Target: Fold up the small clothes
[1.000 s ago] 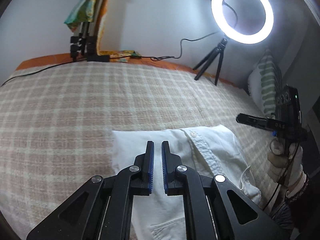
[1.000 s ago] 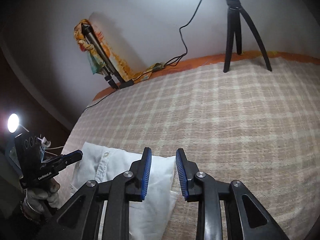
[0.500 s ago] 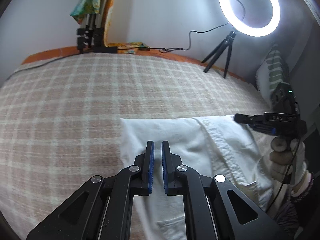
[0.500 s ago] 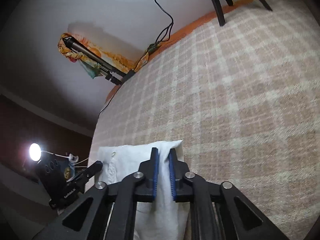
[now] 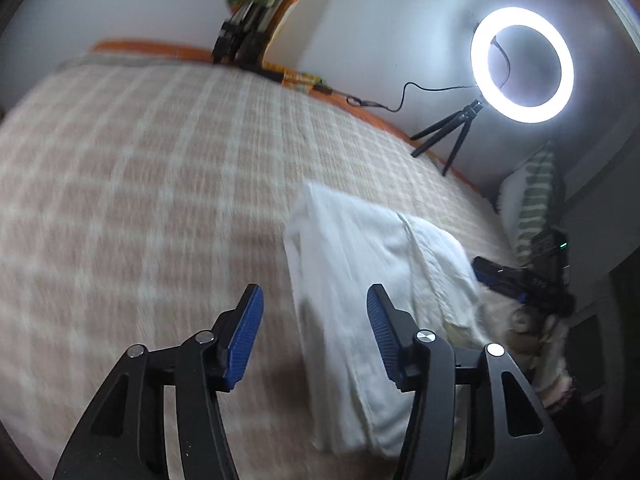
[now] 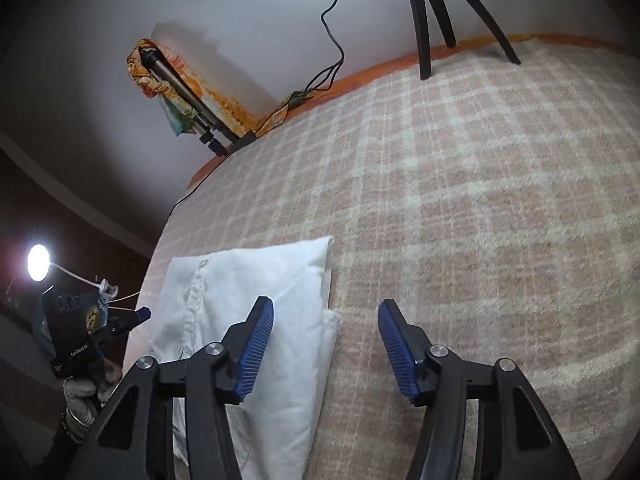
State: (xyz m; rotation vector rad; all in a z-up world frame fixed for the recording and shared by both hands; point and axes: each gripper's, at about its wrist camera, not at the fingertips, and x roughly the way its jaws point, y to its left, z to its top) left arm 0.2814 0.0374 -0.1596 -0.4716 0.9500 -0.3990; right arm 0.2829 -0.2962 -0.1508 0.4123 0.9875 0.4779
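Observation:
A folded white shirt (image 5: 360, 264) lies on the checked blanket (image 5: 140, 200); its button placket faces up. My left gripper (image 5: 314, 304) hovers over the shirt's left edge, jaws opening, and the pads touch nothing. The same shirt (image 6: 248, 280) shows in the right wrist view, where my right gripper (image 6: 326, 316) hangs over its right edge and the blanket (image 6: 480, 200). Those jaws are opening too, with nothing pinched. Each gripper appears in the other's view: the right gripper (image 5: 516, 280) beside the shirt's far side, the left gripper (image 6: 120, 324) in a gloved hand (image 6: 86, 384).
A lit ring light (image 5: 520, 64) on a small tripod (image 6: 432, 20) stands at the bed's far edge, its cable (image 6: 332, 40) trailing along the wall. A stand draped with colourful cloth (image 6: 180, 80) leans there. A striped pillow (image 5: 536, 200) is at the right.
Both grippers were shut half a second ago and now stand open. The left gripper has shifted left and rolled, so the shirt sits further right in its view. The right gripper sank a little.

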